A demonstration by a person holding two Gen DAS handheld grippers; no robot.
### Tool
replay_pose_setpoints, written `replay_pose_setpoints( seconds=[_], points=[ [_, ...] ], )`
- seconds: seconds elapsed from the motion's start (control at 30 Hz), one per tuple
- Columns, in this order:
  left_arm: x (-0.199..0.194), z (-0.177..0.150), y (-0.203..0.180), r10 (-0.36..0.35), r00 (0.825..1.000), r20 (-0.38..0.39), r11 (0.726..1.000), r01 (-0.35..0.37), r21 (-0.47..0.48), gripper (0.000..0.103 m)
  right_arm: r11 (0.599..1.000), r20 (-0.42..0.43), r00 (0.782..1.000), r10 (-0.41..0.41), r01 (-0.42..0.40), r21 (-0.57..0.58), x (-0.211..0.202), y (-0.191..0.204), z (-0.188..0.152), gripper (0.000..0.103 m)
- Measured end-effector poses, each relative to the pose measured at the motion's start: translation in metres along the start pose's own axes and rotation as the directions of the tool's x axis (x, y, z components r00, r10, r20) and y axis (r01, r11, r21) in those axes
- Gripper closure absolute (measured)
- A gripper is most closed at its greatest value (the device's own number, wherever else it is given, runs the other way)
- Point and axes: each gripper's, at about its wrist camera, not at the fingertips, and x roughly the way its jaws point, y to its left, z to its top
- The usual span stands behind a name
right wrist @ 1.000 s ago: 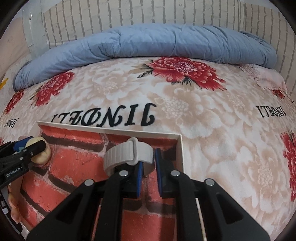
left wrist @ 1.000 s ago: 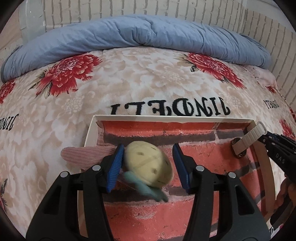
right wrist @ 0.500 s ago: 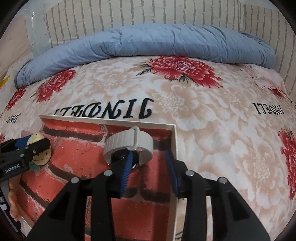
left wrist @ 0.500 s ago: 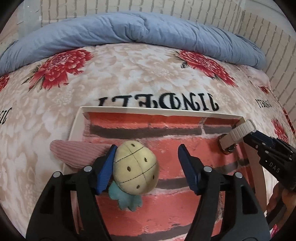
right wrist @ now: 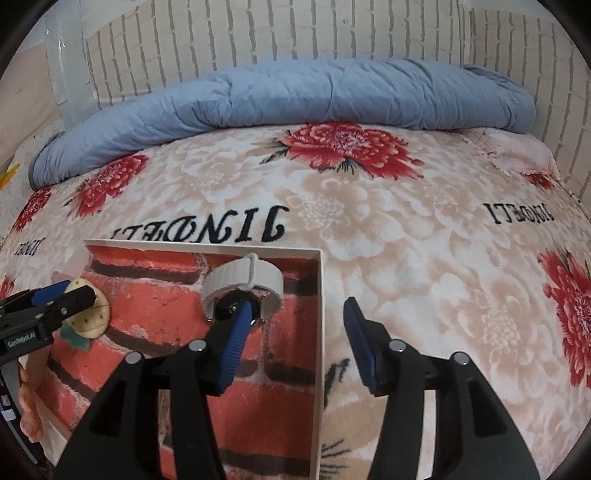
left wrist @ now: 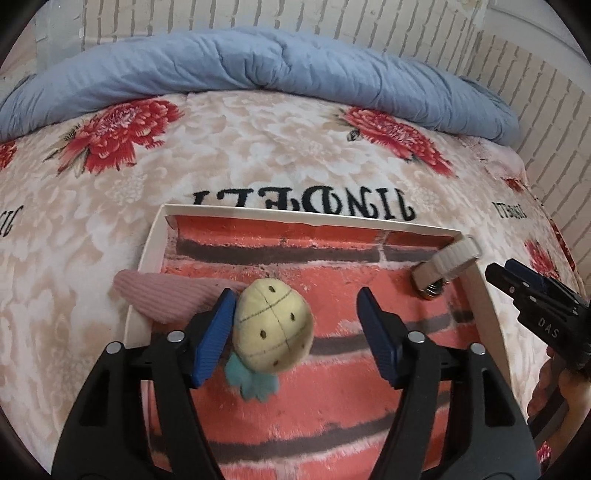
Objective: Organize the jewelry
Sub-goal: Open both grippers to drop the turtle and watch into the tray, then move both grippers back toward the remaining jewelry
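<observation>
- Shallow white cardboard tray [left wrist: 147, 254] with a red brick-print lining sits on a floral beige-and-red plush blanket [left wrist: 258, 155]; rolled blue quilt [left wrist: 258, 70] lies at the far edge, white brick-pattern wall [right wrist: 295, 33] behind.
- Left gripper [left wrist: 295, 328]: black frame, blue ribbed pads, jaws spread and just been opening wider. Round yellow plush pineapple-like charm with teal leaves [left wrist: 273, 332] lies on the tray lining between them, hard against the left pad [left wrist: 214, 332], clear gap to the right pad. Not clamped.
- Pink ribbed fabric hair clip [left wrist: 162, 295] lies across the tray's left rim, just left of the charm.
- Right gripper [right wrist: 291, 343]: jaws released, just been opening; nothing between the pads. It straddles the tray's right wall, left pad over the lining, right pad over the blanket.
- Watch with a looped cream-white woven band and dark round face [right wrist: 243, 284] sits in the tray's far right corner, just ahead of the right gripper's left pad [right wrist: 236, 343]; contact with that pad can't be told.
- Bare fingers of a hand [right wrist: 29, 406] show at the left edge of the right wrist view.
</observation>
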Motion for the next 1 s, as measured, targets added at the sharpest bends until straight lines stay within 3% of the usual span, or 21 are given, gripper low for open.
replay_pose_setpoints(
  seconds=[0.07, 0.27, 0.37, 0.43, 0.53, 0.6, 0.93, 1.0],
  points=[
    [-0.017, -0.003, -0.003, 0.017, 1.0, 0.017, 1.0, -0.017, 0.015, 0.024, 1.0, 0.011, 1.0, 0.001, -0.001, 0.002, -0.014, 0.0, -0.001, 0.047],
    [-0.083, -0.017, 0.0, 0.056, 0.995, 0.083, 0.998, -0.058, 0.028, 0.018, 1.0, 0.051, 0.999, 0.0, -0.001, 0.022, -0.061, -0.006, -0.013, 0.043],
    [-0.123, -0.037, 0.003, 0.12, 0.981, 0.152, 0.991, -0.127, 0.036, 0.008, 0.999, 0.077, 0.997, 0.011, -0.013, 0.035, -0.081, -0.01, -0.022, 0.04],
    [-0.143, -0.053, 0.005, 0.163, 0.968, 0.192, 0.984, -0.173, 0.036, 0.006, 0.999, 0.106, 0.994, 0.007, -0.011, 0.041, -0.098, -0.012, -0.031, 0.032],
    [-0.167, -0.077, 0.007, 0.189, 0.956, 0.224, 0.979, -0.202, 0.035, 0.005, 0.999, 0.134, 0.991, 0.014, -0.019, 0.035, -0.119, -0.014, -0.044, 0.031],
    [-0.181, -0.092, 0.007, 0.203, 0.95, 0.236, 0.976, -0.216, 0.03, 0.005, 1.0, 0.145, 0.989, 0.012, -0.015, 0.021, -0.133, -0.014, -0.055, 0.025],
    [-0.243, -0.163, -0.002, 0.193, 0.938, 0.287, 0.981, -0.195, -0.02, 0.005, 0.998, 0.241, 0.971, 0.002, 0.013, -0.059, -0.211, -0.028, -0.116, 0.018],
    [-0.253, -0.177, -0.008, 0.202, 0.934, 0.296, 0.979, -0.203, -0.027, 0.005, 0.997, 0.257, 0.966, -0.014, 0.034, -0.072, -0.226, -0.034, -0.128, 0.012]
  ],
)
